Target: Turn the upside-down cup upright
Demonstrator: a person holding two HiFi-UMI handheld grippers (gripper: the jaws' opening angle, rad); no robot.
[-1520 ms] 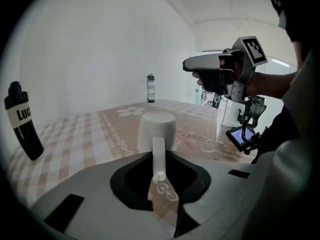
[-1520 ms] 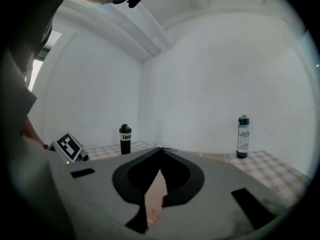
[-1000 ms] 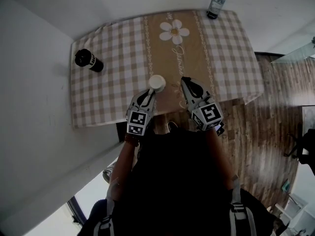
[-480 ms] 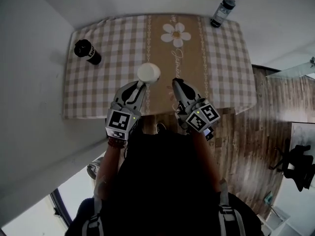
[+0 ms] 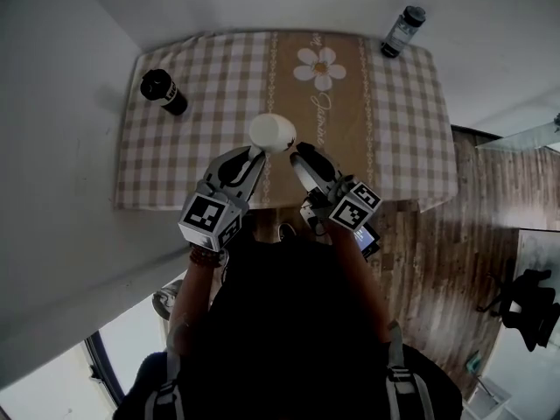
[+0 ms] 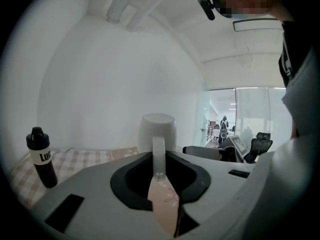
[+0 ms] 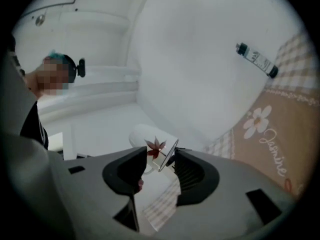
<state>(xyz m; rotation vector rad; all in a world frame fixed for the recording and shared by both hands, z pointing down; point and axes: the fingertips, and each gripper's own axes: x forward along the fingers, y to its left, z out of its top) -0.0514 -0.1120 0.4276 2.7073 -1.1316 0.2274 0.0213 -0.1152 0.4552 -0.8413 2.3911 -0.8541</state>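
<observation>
The white cup (image 5: pixel 271 132) hangs above the checked tablecloth (image 5: pixel 394 112) with its closed base turned up. My left gripper (image 5: pixel 255 154) is shut on the cup's handle, which shows as a white strip (image 6: pixel 158 151) pinched between the jaws, with the cup body (image 6: pixel 157 129) just beyond. My right gripper (image 5: pixel 299 154) is close beside the cup on its right, and its jaws are opening. In the right gripper view the cup (image 7: pixel 145 136), with a red leaf print, lies just past the jaw tips (image 7: pixel 162 156). Nothing is gripped there.
A black bottle (image 5: pixel 163 92) stands at the table's far left, also seen in the left gripper view (image 6: pixel 42 156). A clear bottle with a dark cap (image 5: pixel 402 30) stands at the far right corner (image 7: pixel 256 60). White walls border the table at the left and back; wooden floor lies to the right.
My left gripper has lifted the cup off the table. The right gripper has moved left towards the cup, rolled, and gone from shut to open.
</observation>
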